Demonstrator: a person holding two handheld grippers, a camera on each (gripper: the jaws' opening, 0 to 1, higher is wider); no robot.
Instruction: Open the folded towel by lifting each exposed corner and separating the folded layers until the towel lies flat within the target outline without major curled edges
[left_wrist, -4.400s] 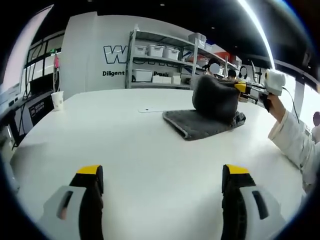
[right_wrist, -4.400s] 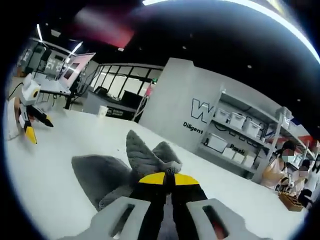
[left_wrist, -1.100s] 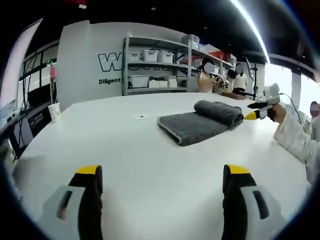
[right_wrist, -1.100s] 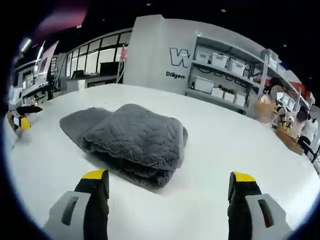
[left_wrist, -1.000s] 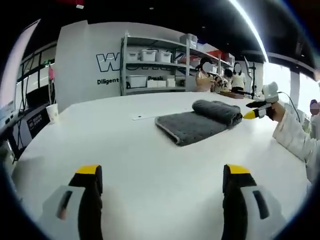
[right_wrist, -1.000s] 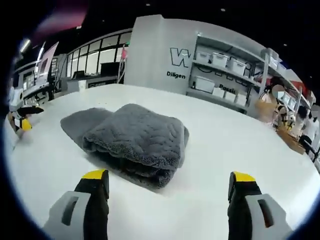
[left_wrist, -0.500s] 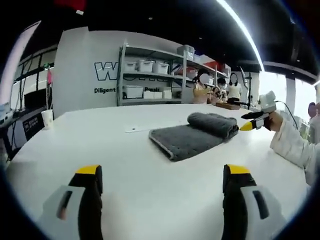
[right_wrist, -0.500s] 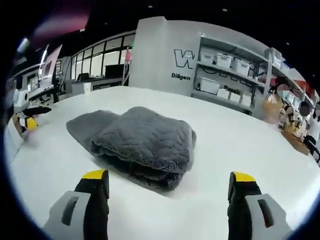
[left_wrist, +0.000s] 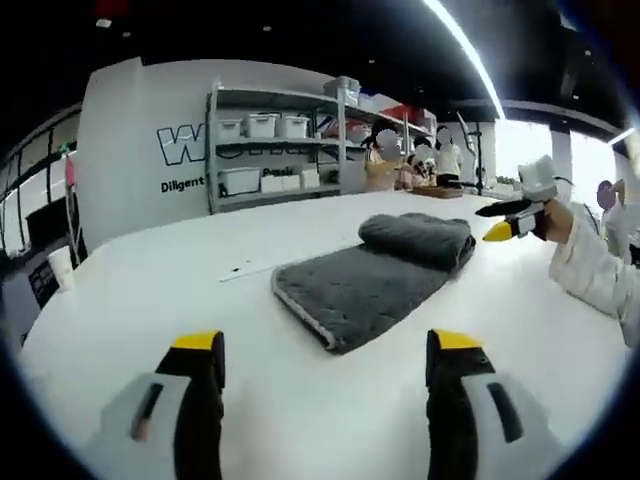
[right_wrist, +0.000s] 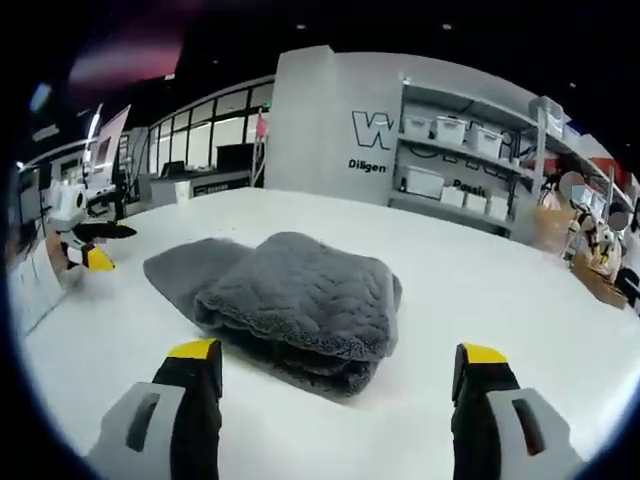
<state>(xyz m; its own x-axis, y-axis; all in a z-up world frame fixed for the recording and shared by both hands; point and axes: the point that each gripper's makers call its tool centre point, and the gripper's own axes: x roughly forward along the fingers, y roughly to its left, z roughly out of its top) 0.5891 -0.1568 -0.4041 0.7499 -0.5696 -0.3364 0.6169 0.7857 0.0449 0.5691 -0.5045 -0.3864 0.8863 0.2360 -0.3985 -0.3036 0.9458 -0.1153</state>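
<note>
Two tools spread: left tool (left_wrist: 318, 375), right tool (right_wrist: 330, 385), both facing towel (right_wrist: 290, 295).

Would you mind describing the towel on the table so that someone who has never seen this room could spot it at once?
Start at the big white table in front of the wall shelves of storage boxes. The towel lies on the tabletop, between the two grippers. It is dark grey and plush, one end spread in a flat layer and the other folded back over itself into a thick roll.
</note>
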